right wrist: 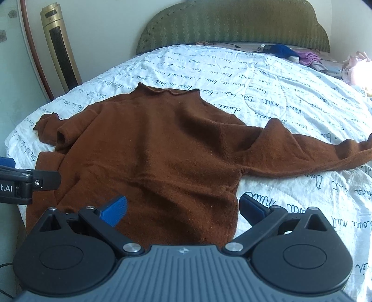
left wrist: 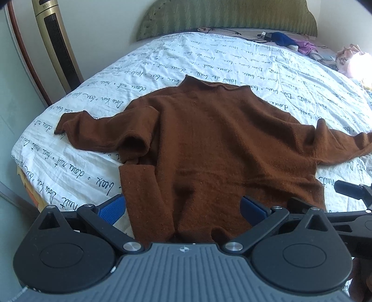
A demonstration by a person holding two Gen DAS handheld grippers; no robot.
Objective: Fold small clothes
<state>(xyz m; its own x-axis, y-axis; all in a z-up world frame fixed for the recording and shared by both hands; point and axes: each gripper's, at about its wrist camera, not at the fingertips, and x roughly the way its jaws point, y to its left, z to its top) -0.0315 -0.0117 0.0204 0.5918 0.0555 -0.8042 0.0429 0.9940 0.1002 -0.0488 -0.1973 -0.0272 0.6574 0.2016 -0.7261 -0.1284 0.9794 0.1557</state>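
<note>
A brown knit sweater (left wrist: 209, 139) lies flat on the bed, collar away from me, and also shows in the right wrist view (right wrist: 151, 151). Its left sleeve (left wrist: 97, 132) is partly folded back; its right sleeve (right wrist: 313, 153) stretches out to the right. My left gripper (left wrist: 183, 209) is open, its blue pads on either side of the hem's left part. My right gripper (right wrist: 183, 209) is open at the hem's right corner, one pad over the fabric, the other over the sheet. Each gripper shows at the edge of the other's view.
The bed has a white sheet with dark script (left wrist: 174, 62) and a green headboard (left wrist: 227, 16). A gold tower fan (left wrist: 55, 44) stands at the left. Blue and purple clothes, cables (left wrist: 286, 39) and a pink bundle (left wrist: 353, 58) lie at the far right.
</note>
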